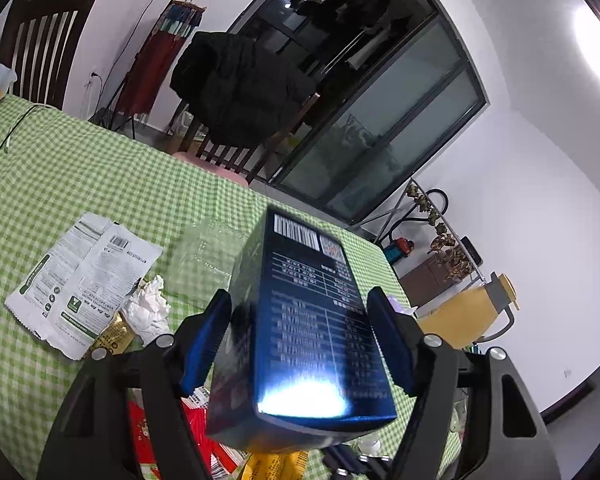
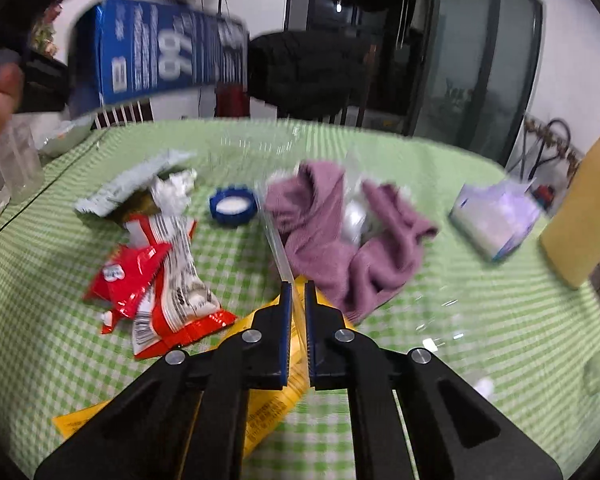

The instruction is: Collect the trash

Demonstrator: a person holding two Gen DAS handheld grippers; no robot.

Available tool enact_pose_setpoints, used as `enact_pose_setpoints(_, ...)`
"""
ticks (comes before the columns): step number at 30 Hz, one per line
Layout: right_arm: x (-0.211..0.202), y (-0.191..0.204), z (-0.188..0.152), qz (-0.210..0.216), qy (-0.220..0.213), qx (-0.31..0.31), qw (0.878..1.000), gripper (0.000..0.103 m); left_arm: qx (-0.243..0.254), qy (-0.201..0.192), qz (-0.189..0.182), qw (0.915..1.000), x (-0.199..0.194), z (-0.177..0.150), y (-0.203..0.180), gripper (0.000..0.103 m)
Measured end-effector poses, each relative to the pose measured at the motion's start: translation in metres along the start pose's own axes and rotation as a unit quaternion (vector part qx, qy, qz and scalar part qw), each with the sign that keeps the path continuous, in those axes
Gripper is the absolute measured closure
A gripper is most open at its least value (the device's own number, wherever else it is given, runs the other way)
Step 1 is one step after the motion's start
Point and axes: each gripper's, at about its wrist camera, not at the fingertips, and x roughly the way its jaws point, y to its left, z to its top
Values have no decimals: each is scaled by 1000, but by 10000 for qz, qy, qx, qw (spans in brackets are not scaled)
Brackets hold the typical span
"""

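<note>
Your right gripper point(image 2: 298, 300) pinches the edge of a clear plastic sheet point(image 2: 274, 236) running straight ahead toward the table's point(image 2: 500, 320) far edge. Your left gripper point(image 1: 300, 336) clamps a glossy blue carton point(image 1: 312, 320) aloft. Crinkled wrappers point(image 2: 160, 276) lie left, nearer that hand.

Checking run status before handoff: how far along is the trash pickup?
Nothing visibly binned yet. In hand: the left tongs hold a blue carton off the table; the right tongs are shut on a clear plastic sheet. Left on the tablecloth: red wrappers, yellow wrapper, blue cap, crumpled tissue, white packet.
</note>
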Motion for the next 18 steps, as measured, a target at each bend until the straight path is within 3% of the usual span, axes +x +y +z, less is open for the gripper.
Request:
enact_pose_setpoints(4,-27,-12,4,-133,-245,136,9995,103,70,18,-41,10000,0,-3,-7,37)
enact_pose_setpoints(5,-36,-18,3,-177,-311,201,9992,103,90,14,-45,9999,-1,-4,-8,47)
enact_pose_setpoints(6,-39,-22,3,-202,-325,234,9990,103,128,20,-90,9999,-1,-5,-11,51)
enact_pose_setpoints(10,-47,-38,-8,-99,-275,402,9988,103,226,51,-250,9994,-1,-7,-15,60)
enact_pose_setpoints(11,-47,-40,-12,-7,-253,439,9987,99,256,56,-233,9994,0,-8,-16,61)
enact_pose_setpoints(13,-41,-40,-20,189,-117,474,9986,72,299,73,-249,9992,0,-8,-16,63)
enact_pose_setpoints(14,-39,-39,-22,230,-80,450,9987,47,314,80,-261,9991,0,-8,-16,66)
enact_pose_setpoints(16,-30,-31,-30,279,60,322,9991,43,330,119,-210,9992,0,-7,-14,66)
enact_pose_setpoints(18,-22,-26,-35,196,153,231,9994,43,234,208,-171,9994,2,-6,-8,59)
